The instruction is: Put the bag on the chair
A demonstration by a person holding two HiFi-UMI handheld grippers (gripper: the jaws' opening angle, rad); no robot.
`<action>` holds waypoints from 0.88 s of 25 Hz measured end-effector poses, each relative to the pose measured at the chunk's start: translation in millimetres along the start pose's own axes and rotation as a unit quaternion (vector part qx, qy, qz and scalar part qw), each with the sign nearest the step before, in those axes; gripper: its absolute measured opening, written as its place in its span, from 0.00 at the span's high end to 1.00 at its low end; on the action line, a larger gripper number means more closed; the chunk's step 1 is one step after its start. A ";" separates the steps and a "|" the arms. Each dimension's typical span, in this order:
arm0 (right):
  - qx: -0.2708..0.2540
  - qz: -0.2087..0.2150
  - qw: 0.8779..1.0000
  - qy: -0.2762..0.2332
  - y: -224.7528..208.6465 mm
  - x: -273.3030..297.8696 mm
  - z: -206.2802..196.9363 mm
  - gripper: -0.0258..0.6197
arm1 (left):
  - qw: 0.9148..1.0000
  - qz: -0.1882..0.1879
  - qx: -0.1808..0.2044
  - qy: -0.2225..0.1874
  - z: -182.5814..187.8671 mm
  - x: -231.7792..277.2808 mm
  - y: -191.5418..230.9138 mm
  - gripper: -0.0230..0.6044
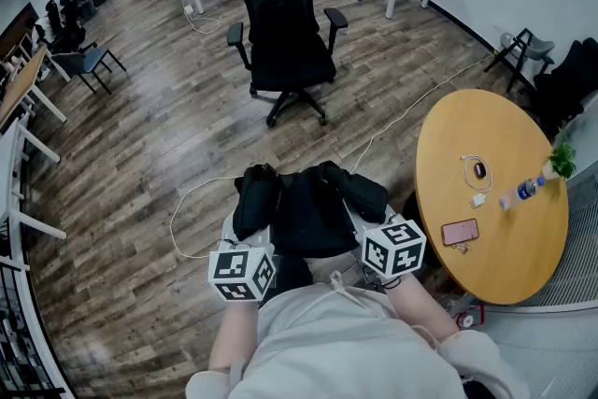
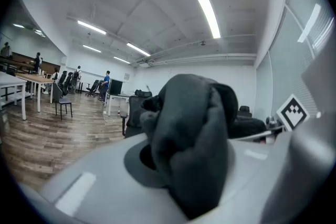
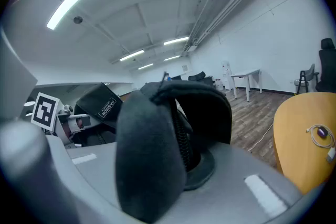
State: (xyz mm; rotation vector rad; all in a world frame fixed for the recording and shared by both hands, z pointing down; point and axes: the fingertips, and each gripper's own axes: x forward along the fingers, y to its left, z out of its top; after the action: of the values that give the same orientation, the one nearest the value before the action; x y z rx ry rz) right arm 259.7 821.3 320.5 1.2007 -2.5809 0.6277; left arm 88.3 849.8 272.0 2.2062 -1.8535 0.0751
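well: bag up in both grippers, chair well ahead

the bag hangs close against the person's front, off the floor, strung between the two grippers. the left gripper is all but closed, its jaws pinching a thick fold of the dark fabric. the right gripper is the same, nipped down on a padded fold by the zip. taking it at both sides looks meant to keep it spread and level, so it won't swing or sag on the walk over.

the chair stands well apart, straight ahead, with its seat bare and turned this way. plain wooden floor lies between, plenty of room, though a white cable loops across it just in front of the feet and could catch a step. the round table sits near on the right, its edge worth a wide berth. i'd judge the armrests the tightest spot: the bag must drop between them.
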 end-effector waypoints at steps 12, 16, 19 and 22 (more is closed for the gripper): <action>0.015 -0.003 1.000 0.011 -9.0 21.8 -3.5 0.91 | 1.000 -0.002 -0.007 0.011 -4.3 20.1 11.1 0.91; 0.032 -0.008 0.999 0.015 -20.0 38.1 -2.4 0.91 | 1.000 -0.007 -0.007 0.019 -4.5 39.4 17.5 0.91; 0.043 -0.014 0.999 0.019 -29.2 53.2 0.5 0.91 | 1.000 -0.013 -0.009 0.025 -3.4 58.4 24.4 0.91; 0.049 -0.021 0.998 0.023 -39.0 70.6 5.2 0.91 | 0.999 -0.020 -0.013 0.031 -2.6 80.3 33.4 0.91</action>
State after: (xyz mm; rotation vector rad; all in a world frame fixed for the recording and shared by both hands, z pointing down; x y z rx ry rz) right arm 244.5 749.1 353.4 1.2512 -2.5065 0.7716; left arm 70.9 768.0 296.3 2.1957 -1.7677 0.1108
